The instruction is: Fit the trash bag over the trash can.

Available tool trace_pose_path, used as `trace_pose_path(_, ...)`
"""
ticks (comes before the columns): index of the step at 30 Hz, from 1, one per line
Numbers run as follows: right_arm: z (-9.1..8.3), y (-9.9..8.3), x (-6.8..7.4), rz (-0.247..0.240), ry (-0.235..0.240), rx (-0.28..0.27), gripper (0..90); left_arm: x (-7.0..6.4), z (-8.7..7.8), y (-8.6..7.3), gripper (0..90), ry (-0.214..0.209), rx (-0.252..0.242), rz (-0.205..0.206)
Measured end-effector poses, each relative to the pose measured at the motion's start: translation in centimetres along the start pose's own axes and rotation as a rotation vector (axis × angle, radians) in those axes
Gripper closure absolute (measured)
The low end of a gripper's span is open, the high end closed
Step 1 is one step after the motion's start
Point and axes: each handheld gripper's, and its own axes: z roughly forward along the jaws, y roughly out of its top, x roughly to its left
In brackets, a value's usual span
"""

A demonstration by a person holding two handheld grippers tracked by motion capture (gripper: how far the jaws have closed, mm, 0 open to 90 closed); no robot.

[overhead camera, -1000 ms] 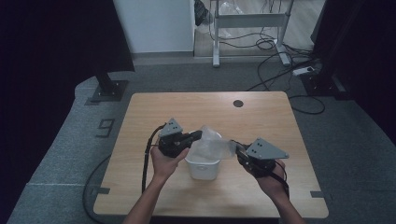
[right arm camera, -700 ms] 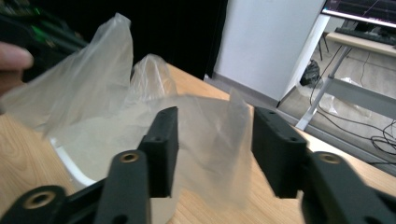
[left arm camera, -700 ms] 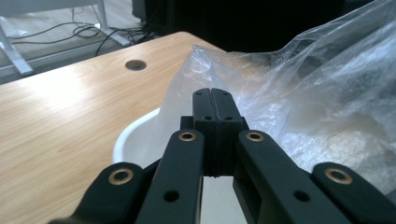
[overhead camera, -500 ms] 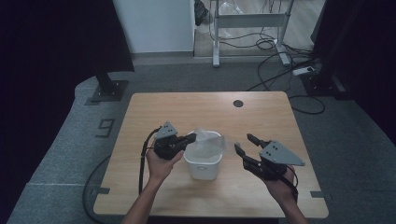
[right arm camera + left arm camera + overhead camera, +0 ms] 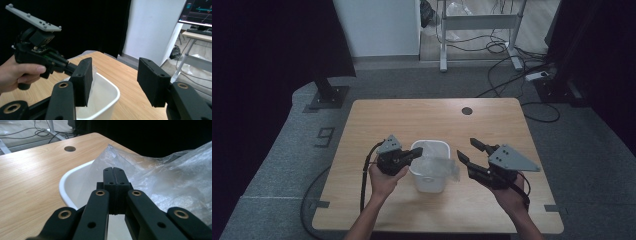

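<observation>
A white plastic bin (image 5: 429, 167) stood on the wooden table (image 5: 432, 117), toward the six o'clock side of the tabletop in the high view, with a clear plastic bag (image 5: 439, 167) draped over its rim and spilling toward three o'clock. The left gripper (image 5: 414, 154) sat at the bin's nine o'clock, held in the person's left hand (image 5: 384, 181), and its jaws were pressed together on a fold of the bag at the bin's near-left edge; in the left gripper view the black fingers (image 5: 115, 180) met flat with the crinkled film (image 5: 160, 180) rising past them at two o'clock and the bin's white rim (image 5: 65, 185) curving away at nine o'clock. The right gripper (image 5: 469, 150) hovered at the bin's three o'clock, just beside the loose end of the bag but apart from it, its jaws spread wide and holding nothing. In the right gripper view the two pads (image 5: 82, 77) stood well apart, with the bin (image 5: 105, 100) at six o'clock between them and the left gripper (image 5: 72, 67) at ten o'clock. A round hole (image 5: 467, 110) marked the table at one o'clock of the bin.
</observation>
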Motion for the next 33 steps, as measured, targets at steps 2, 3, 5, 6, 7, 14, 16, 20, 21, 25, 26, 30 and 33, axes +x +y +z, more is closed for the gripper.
trace_pose_path(2,0.8,0.2,-0.1,0.011,0.013,0.007,46.2,-0.1,0.0,-0.2,90.0,-0.003,0.0,0.0)
trace_pose_path(3,1.0,0.2,-0.1,0.019,0.02,0.01,46.5,-0.2,0.0,-0.3,90.0,-0.005,-0.001,0.001)
trace_pose_path(5,1.7,0.4,0.1,0.031,0.041,0.013,48.4,-0.2,0.0,-0.4,90.0,-0.006,-0.001,-0.001)
trace_pose_path(6,2.0,0.4,0.3,0.035,0.052,0.015,49.4,-0.3,0.0,-0.5,90.0,-0.006,-0.001,-0.001)
trace_pose_path(7,2.2,0.5,0.5,0.034,0.063,0.015,50.2,-0.3,0.1,-0.5,90.0,-0.006,0.0,-0.001)
trace_pose_path(14,3.4,0.4,2.4,-0.001,0.113,0.054,57.0,-0.5,0.0,-0.6,90.0,-0.012,0.0,0.005)
trace_pose_path(16,3.7,0.0,2.5,0.005,0.122,0.072,57.9,-0.6,-0.1,-0.6,90.0,-0.014,-0.004,0.004)
trace_pose_path(20,4.1,-0.9,2.6,0.012,0.136,0.098,59.0,-0.4,-0.2,-0.7,90.0,-0.007,-0.004,0.001)
trace_pose_path(21,4.2,-1.2,2.7,0.015,0.139,0.104,59.1,-0.3,-0.3,-0.7,90.0,-0.005,-0.004,-0.002)
trace_pose_path(25,4.1,-2.1,2.7,0.029,0.146,0.116,58.5,0.3,-0.4,-0.8,90.0,0.007,-0.005,-0.017)
trace_pose_path(26,4.1,-2.3,2.7,0.034,0.147,0.115,58.2,0.4,-0.4,-0.8,90.0,0.01,-0.005,-0.02)
trace_pose_path(30,3.5,-2.6,2.8,0.032,0.164,0.1,56.9,0.9,-0.5,-1.0,90.0,0.021,-0.005,-0.035)
trace_pose_path(33,2.7,-2.4,3.2,0.012,0.186,0.085,53.7,1.1,-0.6,-1.1,90.0,0.028,-0.006,-0.043)
